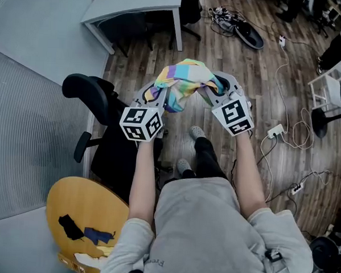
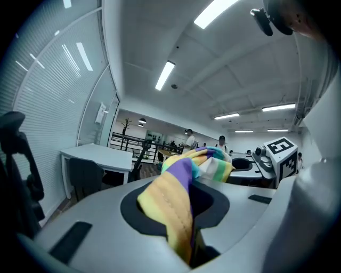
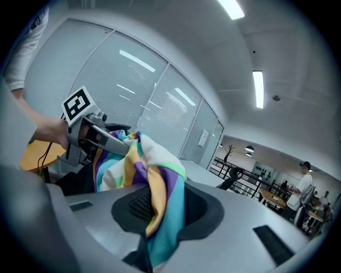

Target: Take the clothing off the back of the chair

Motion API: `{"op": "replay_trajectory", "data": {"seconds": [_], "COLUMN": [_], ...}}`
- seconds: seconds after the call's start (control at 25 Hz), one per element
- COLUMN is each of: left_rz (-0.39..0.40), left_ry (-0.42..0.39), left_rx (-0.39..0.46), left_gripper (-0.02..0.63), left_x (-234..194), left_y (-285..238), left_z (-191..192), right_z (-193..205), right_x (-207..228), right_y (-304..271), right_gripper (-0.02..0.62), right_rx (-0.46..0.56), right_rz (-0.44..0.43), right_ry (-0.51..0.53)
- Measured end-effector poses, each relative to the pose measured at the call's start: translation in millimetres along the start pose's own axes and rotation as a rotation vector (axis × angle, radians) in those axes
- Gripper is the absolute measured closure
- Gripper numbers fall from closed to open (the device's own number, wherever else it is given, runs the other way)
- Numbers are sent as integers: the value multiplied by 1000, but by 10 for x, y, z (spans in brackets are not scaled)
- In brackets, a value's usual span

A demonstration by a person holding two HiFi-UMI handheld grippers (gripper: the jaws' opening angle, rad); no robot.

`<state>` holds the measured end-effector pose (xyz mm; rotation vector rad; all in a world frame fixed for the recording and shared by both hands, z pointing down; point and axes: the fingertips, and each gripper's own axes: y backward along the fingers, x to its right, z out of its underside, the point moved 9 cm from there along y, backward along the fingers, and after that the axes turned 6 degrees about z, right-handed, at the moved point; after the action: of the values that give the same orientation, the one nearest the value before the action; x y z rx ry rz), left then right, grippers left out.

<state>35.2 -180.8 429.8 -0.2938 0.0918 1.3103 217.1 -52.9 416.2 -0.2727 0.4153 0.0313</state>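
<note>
A striped garment (image 1: pixel 183 81) in yellow, purple, teal and white hangs bunched in the air between my two grippers, above the wooden floor. My left gripper (image 1: pixel 155 93) is shut on its left end; the left gripper view shows the striped cloth (image 2: pixel 176 202) pinched between the jaws. My right gripper (image 1: pixel 210 90) is shut on the other end, and the cloth (image 3: pixel 160 213) runs out of its jaws toward the left gripper (image 3: pixel 88 133). The black office chair (image 1: pixel 98 109) stands to the left below, its back bare.
A grey desk (image 1: pixel 134 5) stands ahead, with another chair under it. Cables and a power strip (image 1: pixel 275 132) lie on the floor at right. A round yellow table (image 1: pixel 80 219) is at lower left. A glass partition wall runs along the left.
</note>
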Motion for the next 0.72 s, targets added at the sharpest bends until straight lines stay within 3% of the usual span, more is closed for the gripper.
{"op": "replay_trajectory", "data": {"seconds": [0.4, 0.72], "left_rz": [29, -10], "left_ry": [74, 64], "left_rx": [-84, -158], "left_gripper": [515, 515], "left_x": [207, 297], "left_y": [56, 95], "left_z": [653, 959], "right_z": [547, 894], "right_x": [-405, -624], "right_y": [295, 354], "right_gripper": [491, 491], "right_rx": [-96, -155], "right_rz": [57, 53], "right_ry": [-168, -315]}}
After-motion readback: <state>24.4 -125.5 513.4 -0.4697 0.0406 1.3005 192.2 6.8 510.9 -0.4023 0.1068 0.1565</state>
